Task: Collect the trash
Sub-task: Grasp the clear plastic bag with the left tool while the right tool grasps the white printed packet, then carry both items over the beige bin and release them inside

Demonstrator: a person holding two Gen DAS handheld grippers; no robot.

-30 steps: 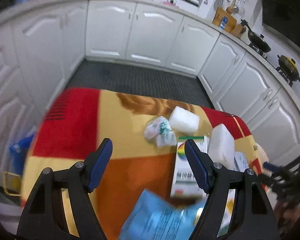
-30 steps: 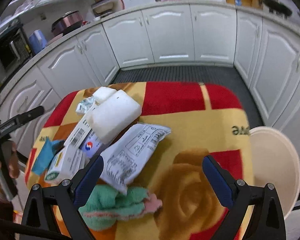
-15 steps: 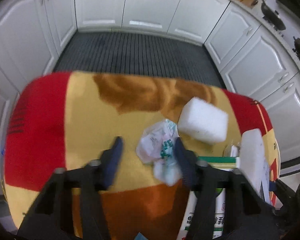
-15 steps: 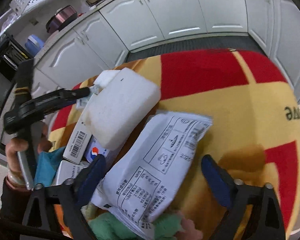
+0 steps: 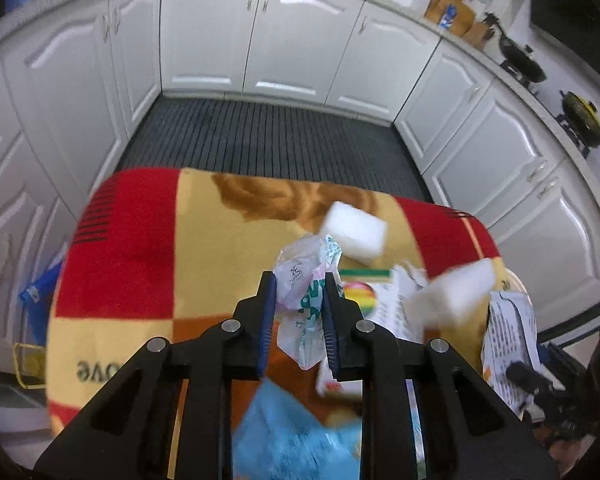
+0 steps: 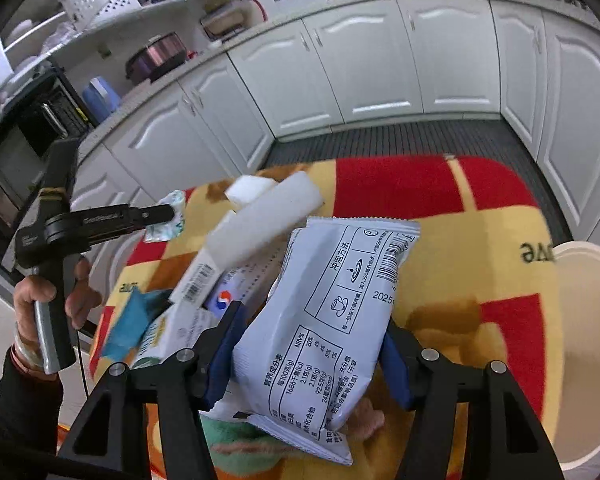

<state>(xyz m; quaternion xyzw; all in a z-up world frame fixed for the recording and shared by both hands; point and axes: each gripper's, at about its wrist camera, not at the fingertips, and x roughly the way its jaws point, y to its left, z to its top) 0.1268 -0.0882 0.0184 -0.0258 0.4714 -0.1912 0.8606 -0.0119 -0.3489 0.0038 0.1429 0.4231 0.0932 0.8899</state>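
Observation:
A crumpled white-and-green plastic wrapper (image 5: 300, 268) is pinched between the blue pads of my left gripper (image 5: 299, 286), whose jaws are still closing; it hangs slightly above the red-and-yellow blanket (image 5: 140, 240) on the table. From the right wrist view, the left gripper (image 6: 168, 214) holds the wrapper (image 6: 174, 200) at the table's far left. My right gripper (image 6: 312, 320) is closing on a white printed sachet packet (image 6: 340, 280), and both pads touch its sides.
White foam blocks (image 5: 354, 230) (image 6: 268, 216), a carton with a rainbow logo (image 5: 364, 292), a blue packet (image 5: 292, 440) and a green cloth (image 6: 240, 444) lie on the blanket. A cream bin (image 6: 588, 340) stands off the table's right edge. White cabinets ring the dark floor.
The left gripper went forward over the wrapper, shut on it and raised it. The right gripper closed around the white packet, and the large foam block tipped over.

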